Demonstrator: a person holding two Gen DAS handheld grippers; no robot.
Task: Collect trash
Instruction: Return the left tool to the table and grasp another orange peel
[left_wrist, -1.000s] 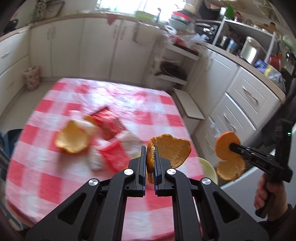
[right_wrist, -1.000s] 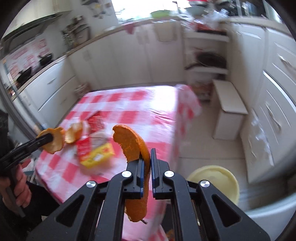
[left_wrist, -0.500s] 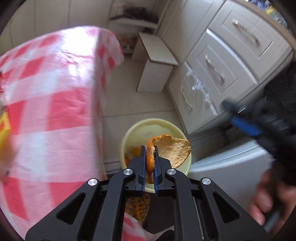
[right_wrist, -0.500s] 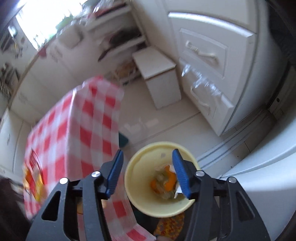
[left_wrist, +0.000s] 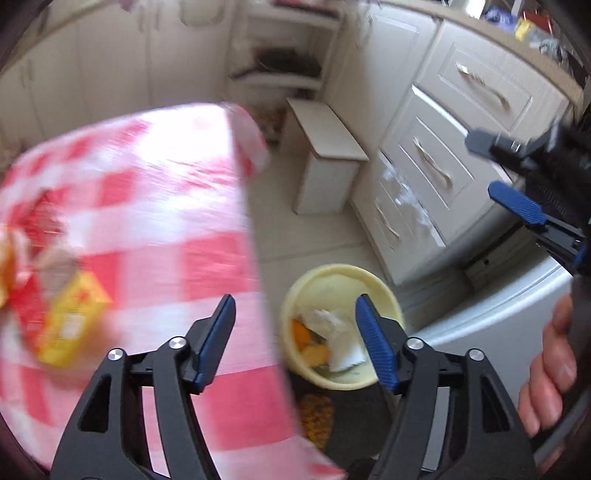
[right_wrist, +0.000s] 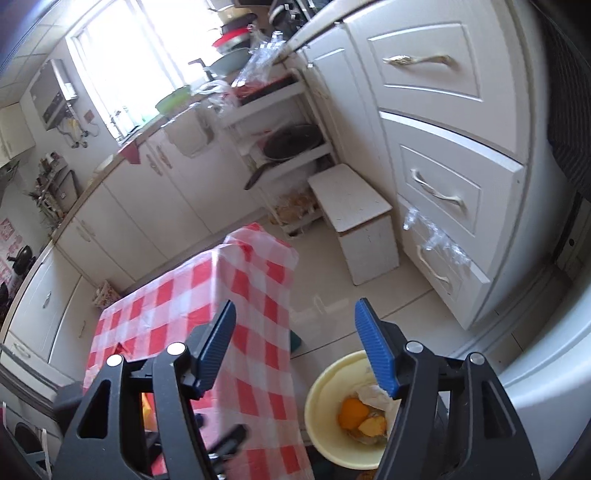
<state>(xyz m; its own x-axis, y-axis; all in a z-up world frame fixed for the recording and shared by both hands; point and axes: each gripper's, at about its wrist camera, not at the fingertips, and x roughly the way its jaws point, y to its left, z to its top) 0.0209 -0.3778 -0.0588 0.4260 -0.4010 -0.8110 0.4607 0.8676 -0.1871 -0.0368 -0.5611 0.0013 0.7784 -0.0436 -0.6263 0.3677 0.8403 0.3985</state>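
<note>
Both peels gone from jaws since earlier frame; left gripper and right gripper just opened, spread, nothing between. Peels now in yellow bin on floor beside tabletop. Wrappers left on tabletop, away from bin.

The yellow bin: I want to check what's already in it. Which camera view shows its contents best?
The left wrist view: the yellow bin sits nearly whole, with orange peel and white paper visible. In the right wrist view a finger hides part of it.
</note>
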